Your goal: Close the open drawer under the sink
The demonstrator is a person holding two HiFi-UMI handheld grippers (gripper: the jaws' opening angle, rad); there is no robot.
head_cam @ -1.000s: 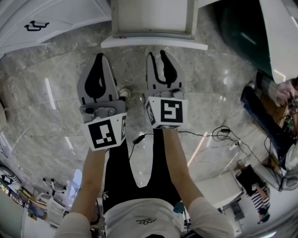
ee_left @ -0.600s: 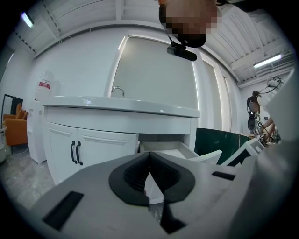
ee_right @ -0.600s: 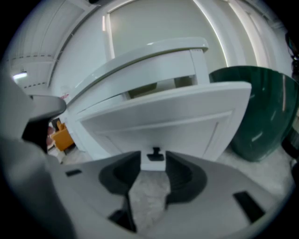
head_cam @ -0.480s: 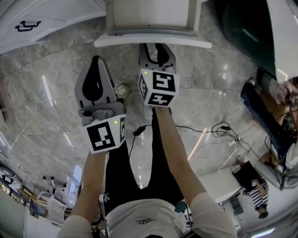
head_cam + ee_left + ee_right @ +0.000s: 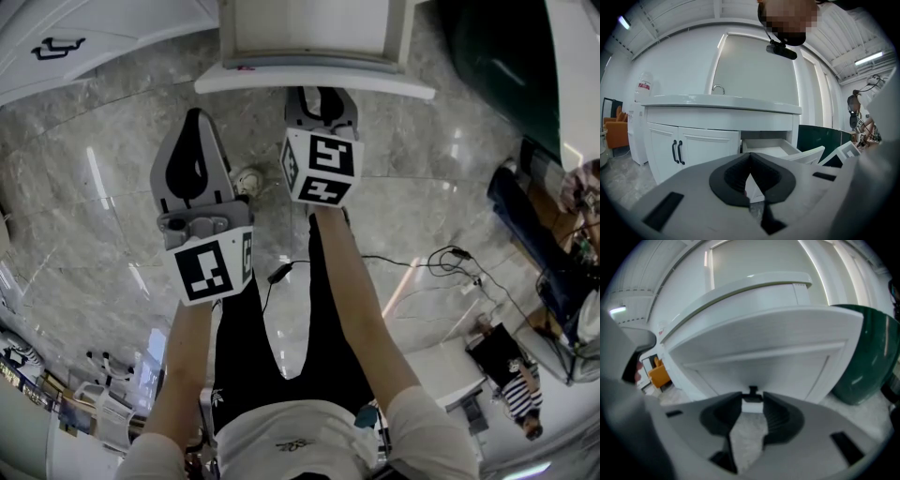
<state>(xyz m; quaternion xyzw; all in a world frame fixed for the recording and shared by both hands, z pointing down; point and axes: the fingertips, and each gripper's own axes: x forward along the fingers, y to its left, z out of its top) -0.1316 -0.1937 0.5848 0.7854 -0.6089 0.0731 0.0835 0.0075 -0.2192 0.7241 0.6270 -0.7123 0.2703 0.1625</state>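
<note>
Currently the white, flat-fronted drawer [image 5: 309, 33] stands pulled out from the white vanity cabinet [image 5: 717, 100] that carries the sink. Its front panel [image 5: 764, 343] fills your right gripper view. Your right gripper [image 5: 752, 401], grey with black ribbed pads, is nosed down at that panel. Its jaws are apart and have just been closing a little, with the small dark drawer handle [image 5: 752, 390] at the mouth of the gap, not pinched as far as I can judge. Your left gripper [image 5: 750, 155] hangs off to the left, jaws together on nothing, apart from the panel. Risks as I read them: pushing with parted jaws astride the handle could let a tip ride over it and skid down the smooth panel, since the tool tilts downward. A push off-centre may rack the drawer on its runners and jam it short of shut. Too hard a shove could slam it and bounce it back out. Clamping the handle first invites dragging the drawer outward instead. Watch the thin black cable [image 5: 394, 261] on the grey marble floor [image 5: 94, 187] by your feet if you step in. Keep the idle left tool out of the narrowing gap at the cabinet face.
</note>
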